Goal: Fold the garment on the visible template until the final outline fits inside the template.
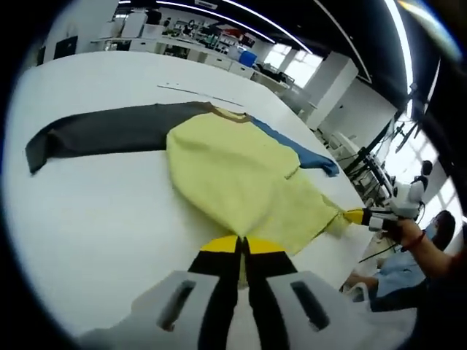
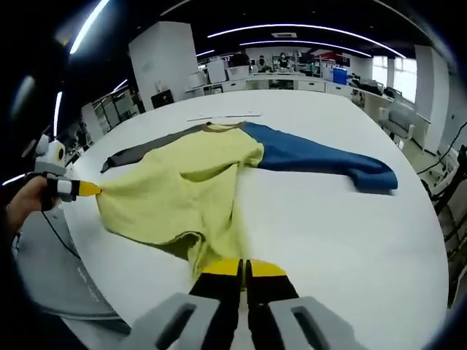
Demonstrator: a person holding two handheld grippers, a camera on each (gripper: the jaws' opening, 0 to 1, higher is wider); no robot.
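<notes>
The large white table (image 1: pixel 95 219) carries the whole workpiece and extends well past it on all sides seen. The garment, a long-sleeved knit top with a pale yellow body (image 1: pixel 241 182), lies roughly flat on this surface, its collar toward the far edge. Its dark grey sleeve (image 1: pixel 102 131) stretches outward, fully extended, and its blue sleeve (image 2: pixel 321 160) extends the opposite way; both sleeves lie unfolded, so folding is judged to be at an early stage. The hem region is bunched and lifted into ridges, consistent with tension applied from two corners. A thin pale strip (image 1: pixel 201 92) lies on the table beyond the collar; whether it belongs to the template cannot be determined. The left gripper (image 1: pixel 241 248), with black jaws and yellow tips, is clamped on the yellow hem edge nearest its camera. The right gripper (image 2: pixel 243 268) is likewise clamped on the hem at the opposite corner. Holding both hem corners is judged to allow the lower edge to be raised evenly.
</notes>
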